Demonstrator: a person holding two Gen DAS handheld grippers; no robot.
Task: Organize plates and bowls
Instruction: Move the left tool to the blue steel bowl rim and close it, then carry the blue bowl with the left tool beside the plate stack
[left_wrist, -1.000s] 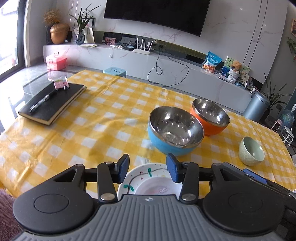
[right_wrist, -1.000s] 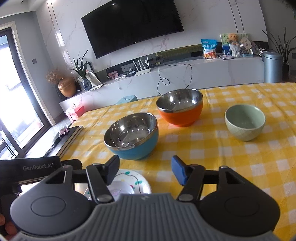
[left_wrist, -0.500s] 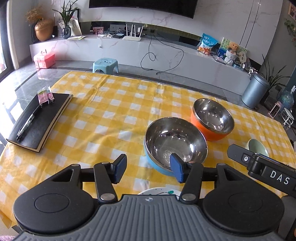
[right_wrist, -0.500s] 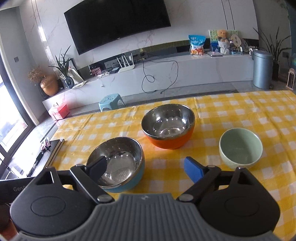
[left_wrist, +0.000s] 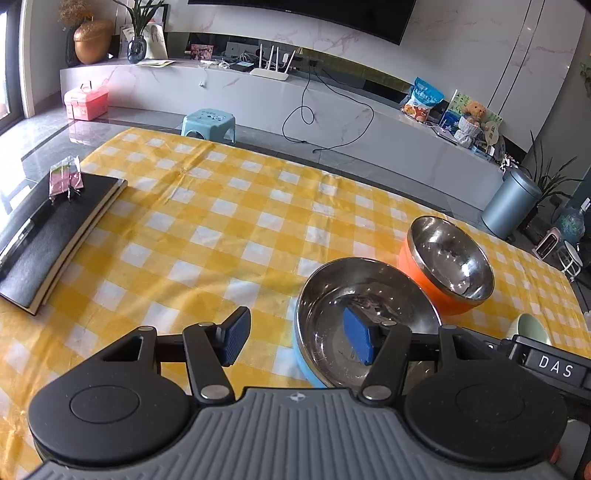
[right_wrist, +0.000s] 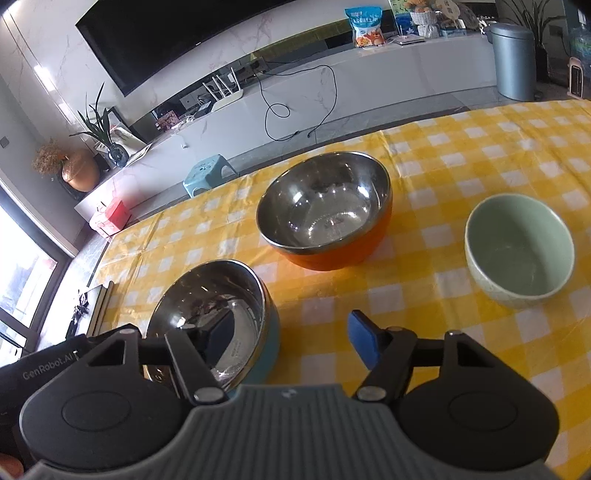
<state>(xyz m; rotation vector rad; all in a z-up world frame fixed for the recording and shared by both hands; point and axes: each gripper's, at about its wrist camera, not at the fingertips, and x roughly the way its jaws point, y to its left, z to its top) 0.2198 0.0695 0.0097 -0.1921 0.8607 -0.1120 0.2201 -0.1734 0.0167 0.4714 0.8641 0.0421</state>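
A steel bowl with a blue outside (left_wrist: 369, 306) (right_wrist: 207, 306) stands on the yellow checked tablecloth. Behind it is a steel bowl with an orange outside (left_wrist: 448, 258) (right_wrist: 325, 210), and to the right a pale green bowl (right_wrist: 517, 247) (left_wrist: 530, 328). My left gripper (left_wrist: 297, 339) is open, straddling the blue bowl's left rim, its right finger over the bowl's inside. My right gripper (right_wrist: 291, 343) is open, straddling the blue bowl's right rim, its left finger over the inside. The small painted plate is hidden.
A black notebook (left_wrist: 55, 236) with a pen and a pink packet lies at the table's left edge. Beyond the table's far edge are a blue stool (left_wrist: 208, 122) and a long white TV bench (left_wrist: 332, 107). A grey bin (left_wrist: 511, 206) stands at the right.
Both grippers have risen and moved forward over the blue bowl. The painted plate that lay between the left fingers has dropped out of view beneath the grippers.
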